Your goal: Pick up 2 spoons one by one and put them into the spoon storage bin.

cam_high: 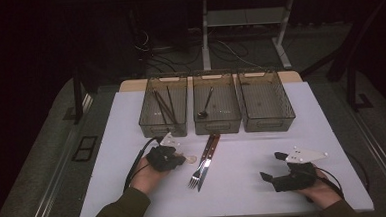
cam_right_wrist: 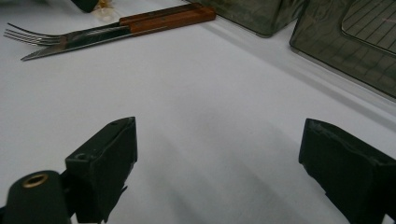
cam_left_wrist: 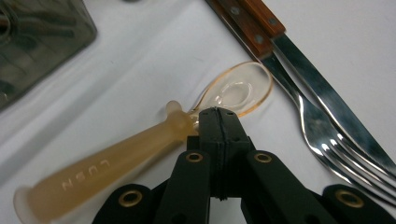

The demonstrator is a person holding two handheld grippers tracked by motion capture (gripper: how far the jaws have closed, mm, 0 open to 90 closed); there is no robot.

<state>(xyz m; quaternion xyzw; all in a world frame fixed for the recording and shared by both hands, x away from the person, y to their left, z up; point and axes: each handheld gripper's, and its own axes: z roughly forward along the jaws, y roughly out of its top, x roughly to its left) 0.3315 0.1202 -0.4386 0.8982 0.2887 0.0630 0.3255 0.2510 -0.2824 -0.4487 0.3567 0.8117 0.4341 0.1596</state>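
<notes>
Black left gripper (cam_left_wrist: 218,114) has its jaws pressed together over the neck of a translucent amber plastic spoon (cam_left_wrist: 140,144), lying on the white table (cam_left_wrist: 130,65) beside a wooden-handled fork (cam_left_wrist: 299,88); right gripper (cam_right_wrist: 217,172) gapes wide, empty.

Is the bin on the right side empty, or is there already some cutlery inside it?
Empty, it seems. In the high view the right bin shows only its gridded floor, while the left bin and middle bin hold dark utensils.

You see a translucent amber spoon (cam_left_wrist: 140,140) beside a steel fork (cam_left_wrist: 322,135) and knife (cam_left_wrist: 327,93) with reddish-brown wooden handles, on a white bench (cam_high: 265,185); smoky grey grid-patterned bins (cam_high: 216,110); black jaws.
</notes>
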